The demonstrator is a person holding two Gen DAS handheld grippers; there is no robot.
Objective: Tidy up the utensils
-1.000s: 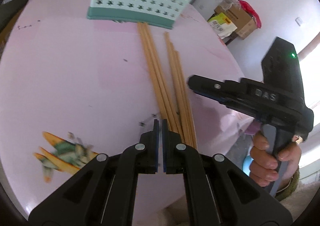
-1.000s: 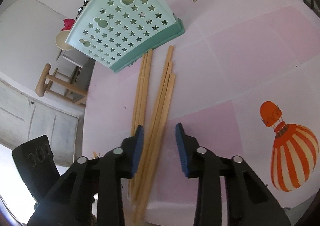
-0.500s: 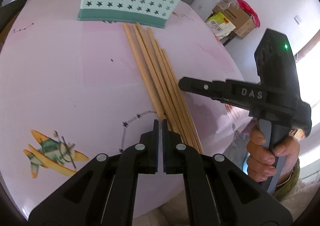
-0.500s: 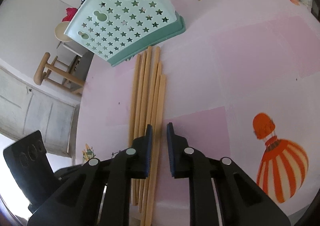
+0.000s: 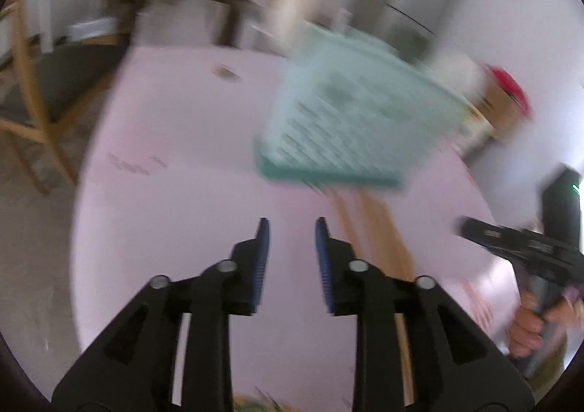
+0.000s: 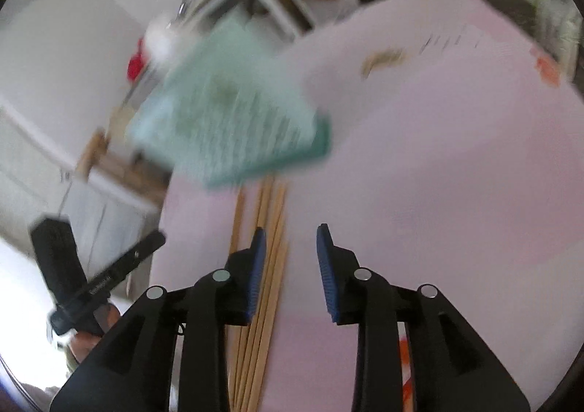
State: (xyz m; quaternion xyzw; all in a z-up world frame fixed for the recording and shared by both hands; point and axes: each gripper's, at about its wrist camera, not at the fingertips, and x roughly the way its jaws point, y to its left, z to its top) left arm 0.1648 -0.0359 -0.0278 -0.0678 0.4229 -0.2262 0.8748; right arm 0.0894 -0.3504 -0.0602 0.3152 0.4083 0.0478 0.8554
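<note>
You have one teal perforated basket (image 6: 233, 112) on one pink table (image 6: 456, 163). Wooden chopsticks (image 6: 272, 229): one bundle, roughly six by the visible ends; blur prevents an exact count. Two grippers, one per hand.

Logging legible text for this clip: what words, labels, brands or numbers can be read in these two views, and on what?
Nothing can be read for sure.
Right tongs, seen from the left wrist: pale lettering on the side, too blurred.
Left tongs, seen from the right wrist: pale lettering along the bar, too small and blurred.
Pink tablecloth: dark scribbled marks, blurred, unreadable.
</note>
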